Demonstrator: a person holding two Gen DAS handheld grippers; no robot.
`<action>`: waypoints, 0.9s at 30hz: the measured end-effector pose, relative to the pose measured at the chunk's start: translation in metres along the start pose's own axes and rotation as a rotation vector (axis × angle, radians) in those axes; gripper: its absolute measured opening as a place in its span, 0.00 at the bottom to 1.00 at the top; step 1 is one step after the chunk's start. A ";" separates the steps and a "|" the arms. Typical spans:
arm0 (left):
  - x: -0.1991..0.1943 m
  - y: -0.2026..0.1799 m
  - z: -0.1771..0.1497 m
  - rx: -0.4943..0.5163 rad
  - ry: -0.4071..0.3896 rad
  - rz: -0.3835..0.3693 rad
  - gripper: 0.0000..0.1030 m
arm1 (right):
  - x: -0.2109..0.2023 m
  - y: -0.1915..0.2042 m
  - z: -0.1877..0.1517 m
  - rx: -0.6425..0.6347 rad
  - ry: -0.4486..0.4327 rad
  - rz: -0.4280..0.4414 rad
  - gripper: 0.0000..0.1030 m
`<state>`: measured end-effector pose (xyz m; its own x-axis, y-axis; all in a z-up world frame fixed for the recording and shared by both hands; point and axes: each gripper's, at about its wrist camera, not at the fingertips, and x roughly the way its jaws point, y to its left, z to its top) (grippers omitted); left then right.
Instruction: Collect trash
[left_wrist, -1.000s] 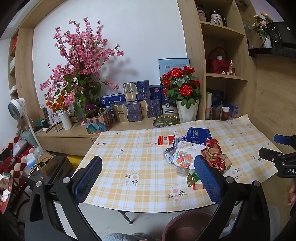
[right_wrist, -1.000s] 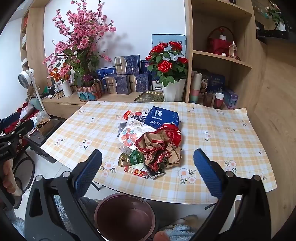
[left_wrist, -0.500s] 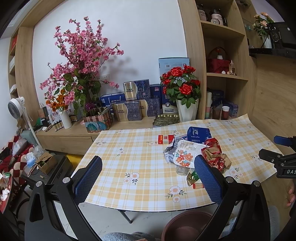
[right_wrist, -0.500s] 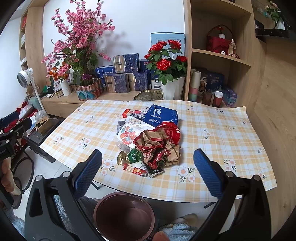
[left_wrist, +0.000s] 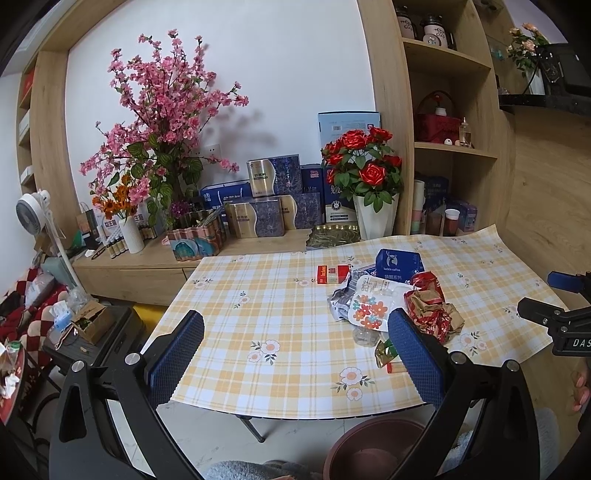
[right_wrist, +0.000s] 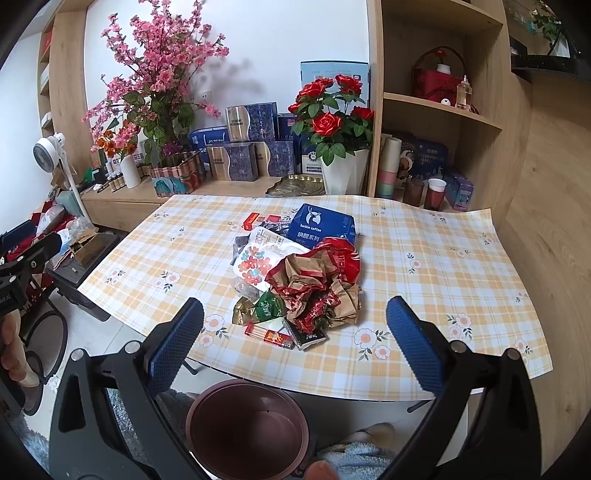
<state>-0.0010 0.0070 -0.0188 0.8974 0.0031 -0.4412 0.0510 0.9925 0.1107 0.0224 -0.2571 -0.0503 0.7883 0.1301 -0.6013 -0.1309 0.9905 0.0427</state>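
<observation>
A pile of trash lies mid-table on the checked cloth (right_wrist: 443, 288): a crumpled red-and-brown wrapper (right_wrist: 317, 284), a floral white pouch (right_wrist: 258, 258), a blue coffee box (right_wrist: 321, 225), a green-gold packet (right_wrist: 258, 310), a red stick pack (right_wrist: 269, 334) and a small red box (left_wrist: 332, 274). The same wrapper (left_wrist: 430, 308) and pouch (left_wrist: 369, 306) show in the left wrist view. My right gripper (right_wrist: 293, 345) hangs open just short of the table's front edge, facing the pile. My left gripper (left_wrist: 295, 354) is open too, left of the pile. A brown bin (right_wrist: 247, 428) stands on the floor below the edge.
A white vase of red roses (right_wrist: 343, 170), stacked blue boxes (right_wrist: 255, 147) and pink blossoms (right_wrist: 155, 85) line the sideboard behind the table. Shelves with cups (right_wrist: 436, 190) stand at the right. A fan (left_wrist: 33, 210) and clutter sit on the left; feet in slippers (right_wrist: 354, 450) by the bin.
Both views have crept slightly forward toward the table. The trash pile has not moved and both grippers stay open.
</observation>
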 end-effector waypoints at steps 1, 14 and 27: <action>0.000 0.000 0.000 -0.001 0.000 0.000 0.95 | 0.000 0.000 0.000 0.000 0.000 -0.001 0.95; 0.001 0.000 -0.001 0.001 0.003 -0.001 0.95 | 0.003 0.001 -0.002 -0.001 0.003 -0.001 0.95; 0.003 0.001 -0.003 -0.002 0.010 -0.001 0.95 | 0.005 0.002 -0.004 -0.004 0.008 0.000 0.95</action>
<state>0.0000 0.0085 -0.0226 0.8927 0.0032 -0.4506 0.0513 0.9928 0.1086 0.0237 -0.2549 -0.0569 0.7837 0.1299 -0.6074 -0.1335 0.9903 0.0396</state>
